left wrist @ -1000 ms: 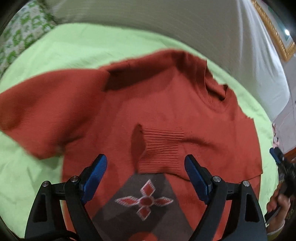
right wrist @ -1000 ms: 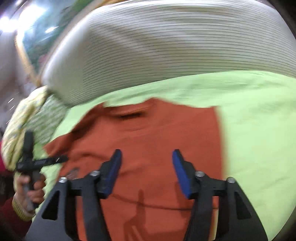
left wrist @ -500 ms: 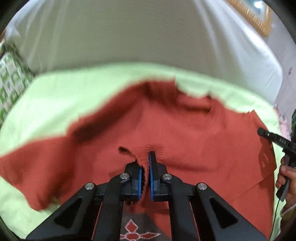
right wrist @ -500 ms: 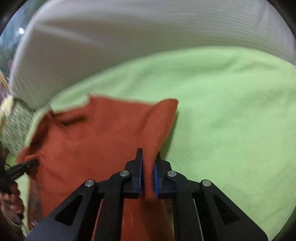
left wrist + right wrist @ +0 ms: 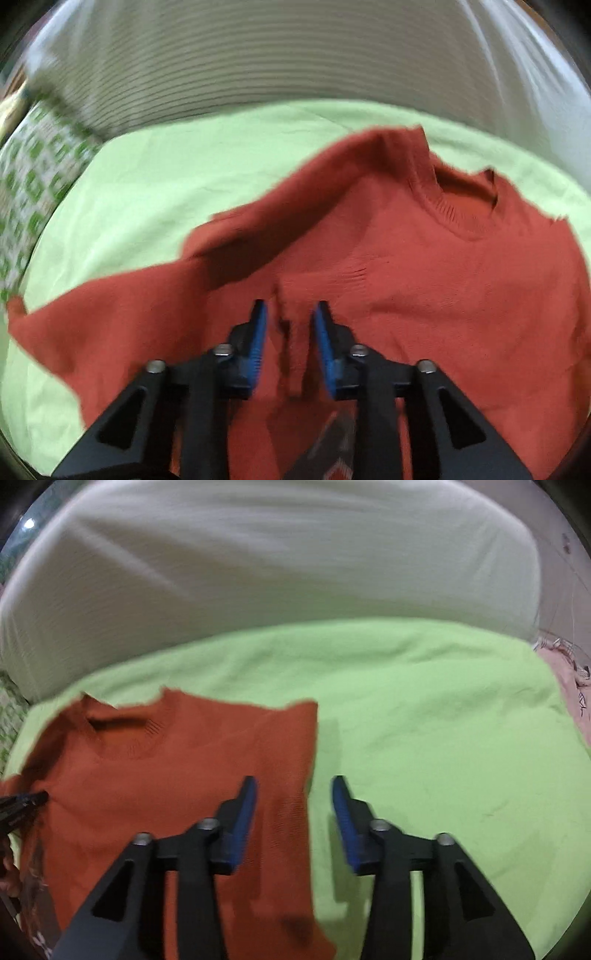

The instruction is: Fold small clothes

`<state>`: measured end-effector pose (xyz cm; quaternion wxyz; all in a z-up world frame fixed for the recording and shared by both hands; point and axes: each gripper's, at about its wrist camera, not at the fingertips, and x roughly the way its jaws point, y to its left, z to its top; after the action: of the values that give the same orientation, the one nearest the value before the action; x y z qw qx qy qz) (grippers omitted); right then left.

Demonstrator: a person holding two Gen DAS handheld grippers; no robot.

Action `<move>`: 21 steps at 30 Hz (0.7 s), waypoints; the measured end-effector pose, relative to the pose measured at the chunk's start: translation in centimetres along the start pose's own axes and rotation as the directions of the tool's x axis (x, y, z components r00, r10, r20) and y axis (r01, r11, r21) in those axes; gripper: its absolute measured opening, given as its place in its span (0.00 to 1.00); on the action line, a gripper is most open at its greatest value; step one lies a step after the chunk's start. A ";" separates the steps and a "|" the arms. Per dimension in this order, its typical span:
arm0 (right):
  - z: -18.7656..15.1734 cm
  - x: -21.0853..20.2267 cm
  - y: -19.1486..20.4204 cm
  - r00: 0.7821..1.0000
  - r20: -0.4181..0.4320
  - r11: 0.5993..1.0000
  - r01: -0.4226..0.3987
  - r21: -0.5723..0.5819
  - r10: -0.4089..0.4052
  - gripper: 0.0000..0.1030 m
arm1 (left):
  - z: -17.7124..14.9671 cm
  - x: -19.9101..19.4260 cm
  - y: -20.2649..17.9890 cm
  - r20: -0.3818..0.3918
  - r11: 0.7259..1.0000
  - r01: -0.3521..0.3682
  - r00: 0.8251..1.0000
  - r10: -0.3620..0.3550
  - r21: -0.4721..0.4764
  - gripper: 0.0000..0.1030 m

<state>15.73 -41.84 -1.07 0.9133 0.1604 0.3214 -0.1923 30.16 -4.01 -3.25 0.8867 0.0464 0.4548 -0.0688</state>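
Observation:
A rust-red knit sweater (image 5: 443,295) lies neck-away on the light green sheet (image 5: 166,177). One sleeve is spread to the left. My left gripper (image 5: 290,321) hovers low over the chest and its jaws are opening. A raised ridge of red knit stands between the blue pads (image 5: 258,332), and they do not press on it. In the right wrist view the sweater (image 5: 166,775) fills the lower left. My right gripper (image 5: 293,797) straddles its right side edge, jaws opening, and the fabric lies flat. The left gripper's tip (image 5: 22,801) shows at the far left.
A large pale striped cushion (image 5: 258,572) runs along the back of the sheet (image 5: 424,720). A green-and-white patterned cloth (image 5: 33,184) lies at the left and a pink fabric (image 5: 569,701) at the right edge. A grey patch with a red motif (image 5: 332,454) shows on the sweater's front.
Both grippers stood wide open, then shut on sweater fabric, the left on a chest fold and the right on the side edge. Both have now parted and let the fabric go.

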 end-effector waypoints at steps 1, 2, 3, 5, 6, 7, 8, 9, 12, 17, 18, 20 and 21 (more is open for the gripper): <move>-0.3 -0.8 1.3 0.999 0.033 1.000 -0.012 -0.012 0.013 0.52 | -0.7 -1.4 0.9 0.014 0.999 0.031 0.999 -0.031 -0.037 0.41; -0.3 -1.8 1.8 0.998 0.056 0.999 -0.026 -0.026 0.028 0.55 | -1.3 -2.3 1.5 0.024 0.997 0.051 0.998 -0.049 -0.059 0.49; -0.4 -2.5 2.8 0.996 0.067 0.998 -0.051 -0.033 0.053 0.57 | -2.1 -3.4 2.3 0.029 0.993 0.072 0.997 -0.070 -0.090 0.55; -1.2 -3.7 4.5 0.981 0.067 0.983 -0.180 -0.041 0.183 0.59 | -4.1 -5.2 4.0 0.041 0.978 0.121 0.992 -0.115 -0.173 0.70; -1.7 -3.9 5.4 0.970 0.049 0.971 -0.236 -0.050 0.238 0.59 | -4.7 -5.5 4.7 0.041 0.971 0.133 0.991 -0.128 -0.201 0.70; -2.3 -3.8 6.9 0.965 0.033 0.965 -0.257 -0.056 0.259 0.59 | -5.7 -6.0 5.9 0.038 0.960 0.143 0.990 -0.138 -0.239 0.70; -3.0 -3.4 8.2 0.955 0.004 0.953 -0.295 -0.064 0.296 0.59 | -6.7 -6.4 6.9 0.035 0.951 0.148 0.989 -0.144 -0.273 0.70; -3.7 -3.0 9.4 0.945 -0.021 0.942 -0.327 -0.073 0.326 0.59 | -7.1 -6.4 8.4 0.027 0.935 0.152 0.988 -0.152 -0.320 0.70; -5.3 -2.1 10.9 0.936 -0.071 0.931 -0.352 -0.098 0.346 0.59 | -8.7 -6.3 14.2 0.013 0.867 0.154 0.986 -0.167 -0.474 0.74; -8.0 -1.3 10.3 0.925 -0.141 0.932 -0.360 -0.035 0.352 0.59 | -9.7 -5.2 23.8 0.010 0.719 0.114 0.989 -0.147 -0.685 0.79; -8.5 -1.1 10.2 0.922 -0.148 0.930 -0.366 -0.030 0.357 0.59 | -9.5 -4.8 25.6 -0.002 0.687 0.093 0.991 -0.136 -0.721 0.79; -9.1 -1.5 10.7 0.924 -0.155 0.932 -0.360 -0.040 0.350 0.59 | -8.9 -3.8 28.1 -0.006 0.633 0.090 0.989 -0.148 -0.769 0.79; -9.3 -0.9 11.6 0.925 -0.159 0.933 -0.356 -0.042 0.346 0.59 | -8.7 -3.3 29.0 -0.002 0.609 0.094 0.988 -0.156 -0.788 0.79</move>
<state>15.48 -27.56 -5.36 0.9115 0.1969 0.3611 -0.0017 26.02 26.14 -5.06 0.7941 -0.3751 0.4720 0.0768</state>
